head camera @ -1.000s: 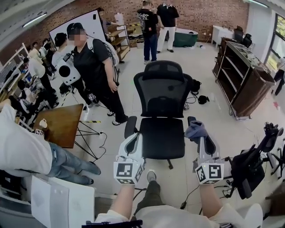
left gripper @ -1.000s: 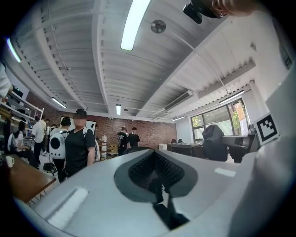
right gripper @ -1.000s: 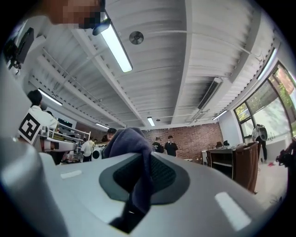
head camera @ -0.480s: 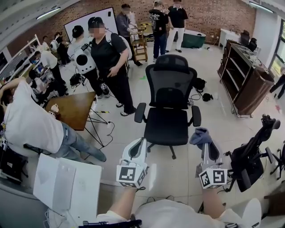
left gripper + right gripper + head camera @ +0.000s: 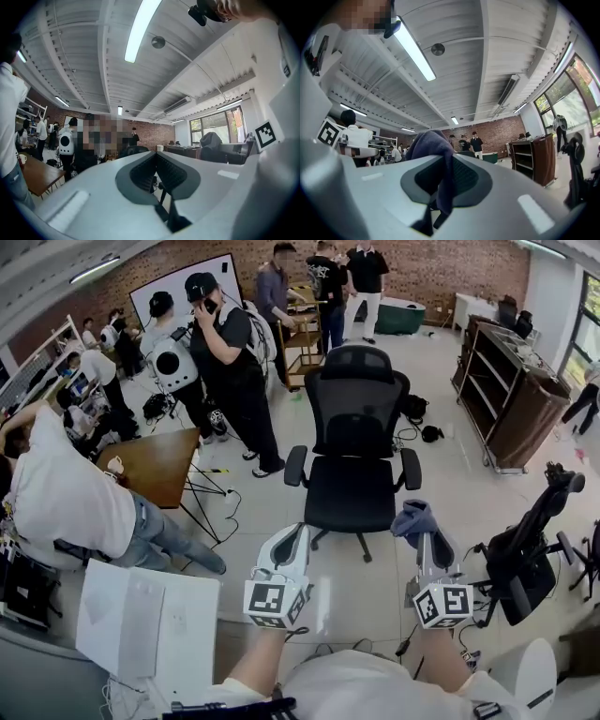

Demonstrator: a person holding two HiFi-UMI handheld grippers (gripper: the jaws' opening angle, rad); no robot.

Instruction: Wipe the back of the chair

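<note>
Cloth (image 5: 410, 517), blue-grey, is clamped in the right tongs (image 5: 424, 538); the left tongs (image 5: 294, 538) are closed and empty. The office chair (image 5: 355, 423) stands apart from both tongs. Wiping pressure on its back may swivel or roll it away.

the chair (image 5: 354, 442) is black. the cloth (image 5: 412, 518) is dusky blue. the table (image 5: 150, 474) beside the chair is brown.

No legible text, number or brand is shown. Black-and-white square coded markers are carried on the marker cube (image 5: 273, 601) of the left gripper (image 5: 292, 536) and on the matching cube (image 5: 442, 604) of the right gripper (image 5: 419, 523). The pale print on a bystander's dark shirt (image 5: 326, 274) is too small to be read.
</note>
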